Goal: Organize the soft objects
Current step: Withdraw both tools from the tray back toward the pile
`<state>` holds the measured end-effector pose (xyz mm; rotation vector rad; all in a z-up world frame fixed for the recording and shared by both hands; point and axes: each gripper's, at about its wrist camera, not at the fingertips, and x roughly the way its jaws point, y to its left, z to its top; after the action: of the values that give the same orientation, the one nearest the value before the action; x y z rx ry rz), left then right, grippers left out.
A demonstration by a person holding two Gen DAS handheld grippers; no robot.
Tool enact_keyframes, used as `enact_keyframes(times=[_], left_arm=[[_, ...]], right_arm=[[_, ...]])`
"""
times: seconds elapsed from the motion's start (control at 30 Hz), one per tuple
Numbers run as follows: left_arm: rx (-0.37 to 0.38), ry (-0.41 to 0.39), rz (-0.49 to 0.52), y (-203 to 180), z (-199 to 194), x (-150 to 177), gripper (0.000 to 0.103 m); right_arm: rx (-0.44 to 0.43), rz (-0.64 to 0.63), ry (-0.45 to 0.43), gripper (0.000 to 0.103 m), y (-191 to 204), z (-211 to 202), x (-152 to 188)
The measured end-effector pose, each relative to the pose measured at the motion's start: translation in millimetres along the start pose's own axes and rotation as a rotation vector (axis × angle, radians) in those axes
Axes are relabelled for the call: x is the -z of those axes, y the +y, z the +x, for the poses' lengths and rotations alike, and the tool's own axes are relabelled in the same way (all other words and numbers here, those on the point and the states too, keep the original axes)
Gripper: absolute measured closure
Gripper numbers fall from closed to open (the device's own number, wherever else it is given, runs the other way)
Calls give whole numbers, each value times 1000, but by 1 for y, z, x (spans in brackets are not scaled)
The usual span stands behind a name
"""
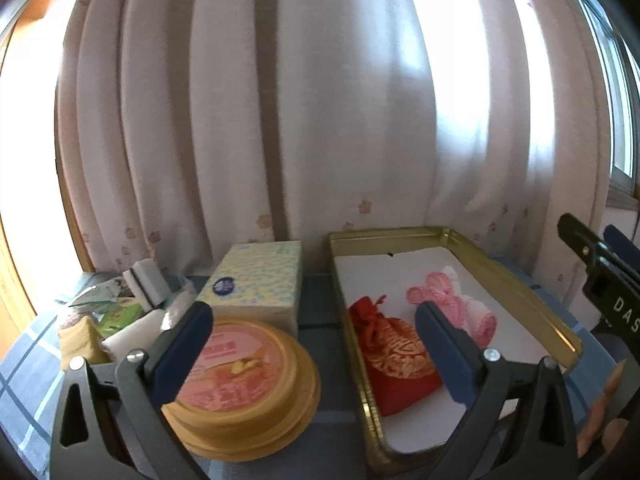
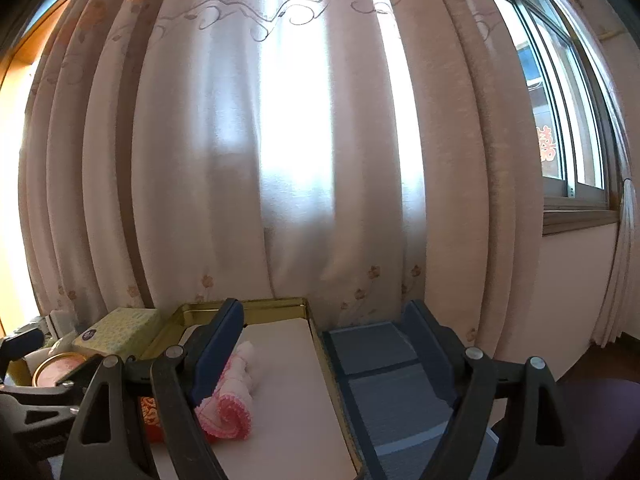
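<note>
Gripper (image 2: 320,364) gapes above rolled pink cloth (image 2: 228,404) in gold tin (image 2: 340,384).

Pale pink curtain (image 2: 280,140) fills the back of the room, hanging in deep folds, sunlight glowing through the middle. Small flowers dot its lower hem, and a scrolling vine with orange blooms runs along the top. On the right, the window (image 2: 560,120) stands uncovered, metal frame, a red paper cutout on the glass, wooden sill (image 2: 580,220) beneath. Below that, a plain pale wall (image 2: 576,300). Far left, a warm wooden frame (image 1: 12,280) catches the glare. In front, a table under a blue checked cloth (image 2: 384,396).
</note>
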<state>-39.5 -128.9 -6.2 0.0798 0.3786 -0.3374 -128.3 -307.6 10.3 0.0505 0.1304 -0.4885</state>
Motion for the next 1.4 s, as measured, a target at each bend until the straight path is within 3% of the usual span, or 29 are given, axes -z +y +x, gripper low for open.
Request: enact_keyframes(times=[0.43,0.77,1.1,1.4], left_arm=[[-31,-10,-13,25,-10,4,0],[-84,-28,-18,56,-21,8,0],[-153,-21,-57,107,-28,14,0],[-259,-12,-109,169,-24,15,0]], right_arm=[[46,52,10,19,1,-6,2],[21,102,30,19,25,-19,7],[-75,133,42,19,73,-34,12],[-182,83,61,19,125,-42,15]])
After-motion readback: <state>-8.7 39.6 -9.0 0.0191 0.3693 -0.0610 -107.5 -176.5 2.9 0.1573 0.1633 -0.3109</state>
